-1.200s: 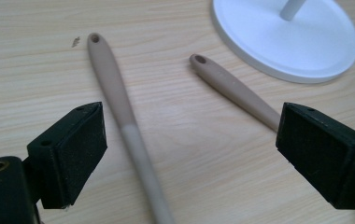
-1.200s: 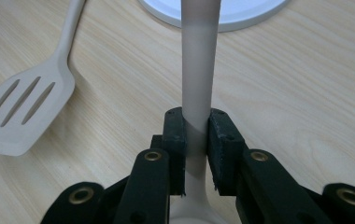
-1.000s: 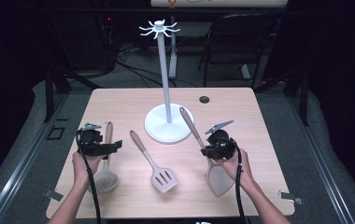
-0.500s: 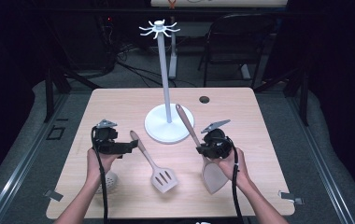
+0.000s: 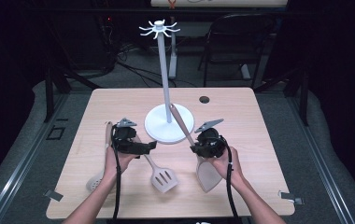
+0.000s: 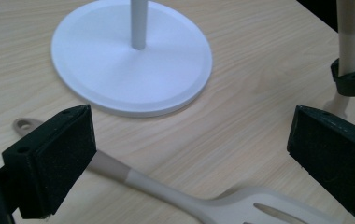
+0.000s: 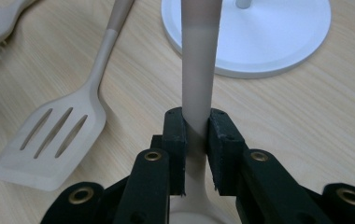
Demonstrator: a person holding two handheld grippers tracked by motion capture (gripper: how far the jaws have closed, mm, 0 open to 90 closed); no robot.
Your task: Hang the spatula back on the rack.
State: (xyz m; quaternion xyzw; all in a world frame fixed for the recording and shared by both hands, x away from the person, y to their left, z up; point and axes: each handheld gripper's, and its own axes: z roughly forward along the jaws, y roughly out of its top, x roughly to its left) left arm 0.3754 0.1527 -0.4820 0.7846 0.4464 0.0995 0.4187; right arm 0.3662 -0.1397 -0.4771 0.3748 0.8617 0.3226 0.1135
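Right gripper (image 7: 196, 140) jaws clamped on the spatula (image 7: 197, 84) handle, low on the shaft just above the blade; handle runs up and away from the jaws, tilted toward the stand base (image 7: 269, 42). In the high view the right gripper (image 5: 202, 145) has the spatula (image 5: 207, 175) blade down near the table (image 5: 259, 121), on the near side of the gripper, handle tip leaning over the stand base (image 5: 159, 128). Left gripper (image 6: 189, 149) jaws wide apart, nothing between the pads, hovering over the slotted turner (image 6: 166, 186), whose handle lies flat under the gap with its hole end by the left pad. Turner (image 5: 159, 172) in the high view lies between the two grippers, blade nearest the person. Left gripper (image 5: 138, 147) sits just above the turner handle. Skimmer (image 5: 102, 158) lies flat on the outer side of the left gripper, perforated head near. Beyond both grippers the stand (image 5: 165, 79) is upright, its pole rising to a hook crown. Stand base (image 6: 131, 53) is just ahead of the left jaws.
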